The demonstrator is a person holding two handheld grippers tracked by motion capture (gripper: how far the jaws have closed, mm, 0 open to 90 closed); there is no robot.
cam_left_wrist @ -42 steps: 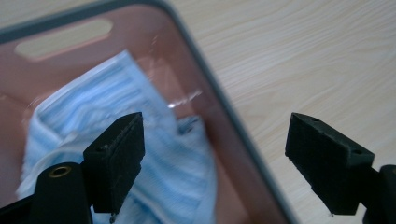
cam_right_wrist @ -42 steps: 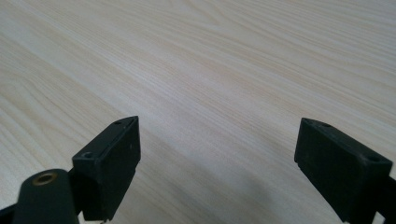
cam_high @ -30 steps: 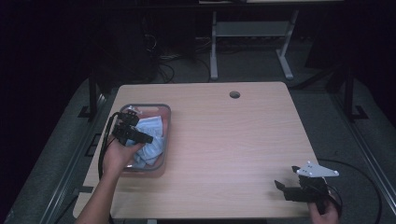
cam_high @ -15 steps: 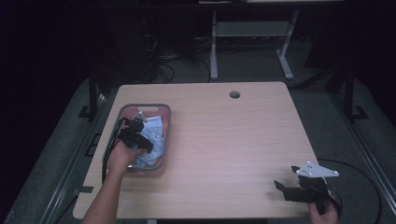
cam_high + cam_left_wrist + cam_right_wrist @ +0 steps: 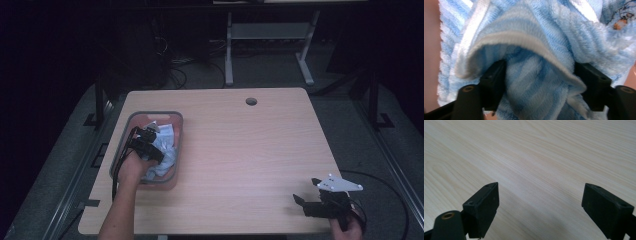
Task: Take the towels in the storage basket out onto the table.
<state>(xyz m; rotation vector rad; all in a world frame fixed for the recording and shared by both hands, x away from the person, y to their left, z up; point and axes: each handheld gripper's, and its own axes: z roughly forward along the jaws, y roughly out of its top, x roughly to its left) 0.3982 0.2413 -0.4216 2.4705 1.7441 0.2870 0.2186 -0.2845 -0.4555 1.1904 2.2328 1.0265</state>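
Note:
A fluffy towel [image 5: 536, 32] with blue and white stripes lies crumpled in a grey-rimmed basket [image 5: 150, 113] at the table's left. In the high view my left gripper [image 5: 151, 131] is down in the basket on the towel [image 5: 167, 150]. My left gripper [image 5: 539, 72] has just been closing its jaws. They still stand wide apart, and a thick fold of towel fills the gap between them and hangs over their tips. My right gripper [image 5: 306, 191] rests near the table's front right corner. In its own view the right gripper [image 5: 540, 192] is open over bare wood with nothing between its jaws.
The light wooden table [image 5: 250, 150] has a round cable hole [image 5: 251, 101] near its far edge. A patterned piece of cloth [image 5: 621, 15] lies beside the towel. A metal stand [image 5: 270, 35] and cables are on the dark floor behind the table.
My left hand has sunk into the basket onto the towel. The right gripper has stayed where it was.

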